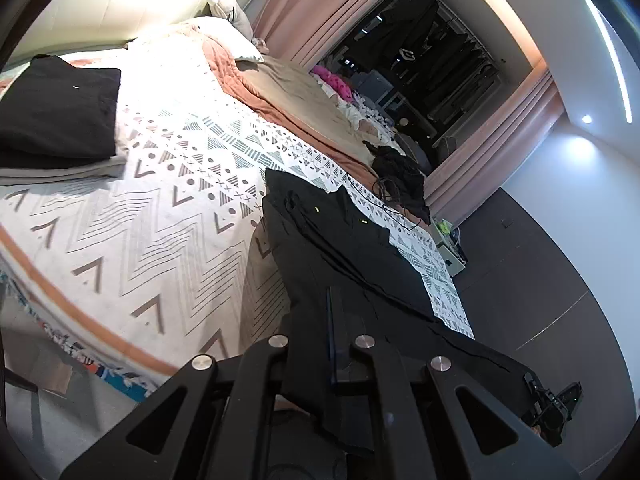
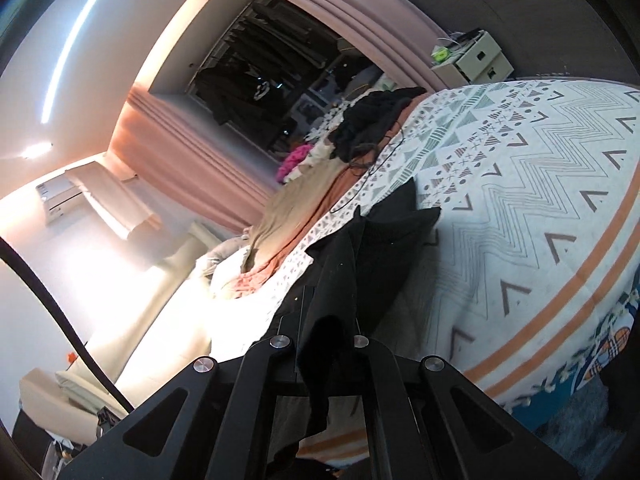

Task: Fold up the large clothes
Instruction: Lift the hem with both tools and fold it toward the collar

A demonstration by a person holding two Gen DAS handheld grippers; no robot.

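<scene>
A large black fabric garment [image 1: 340,248] stretches between two handheld grippers above a bed covered by a white bedspread printed with grey chevrons, triangles and an orange border stripe [image 1: 152,216]. The left gripper [image 1: 332,344] is clamped tight on one edge of the garment, the dark cloth bunched between its black fingers and spilling down past them toward the camera, while the rest runs forward and away from the fingertips to lie on the bedspread. The right gripper [image 2: 328,320] is likewise closed fast on the garment [image 2: 384,248], a fold of which hangs down between its fingers; beyond the fingertips the cloth rises in two peaked folds and rests on the patterned cover [image 2: 520,200]. In the left wrist view, the other gripper [image 1: 556,404] appears at the lower right, at the far end of the taut edge of cloth, though the dark fabric makes its hold hard to read there. A folded stack of black clothing [image 1: 56,116] sits on the bed well apart from the held garment, toward the cream headboard [image 1: 120,4]. A crumpled heap of black garments with a thin cord [image 1: 400,176] lies near the far side of the bed, beside a tan and rust-coloured blanket [image 1: 304,104]. Pink curtains [image 1: 320,12] frame a dark window.
</scene>
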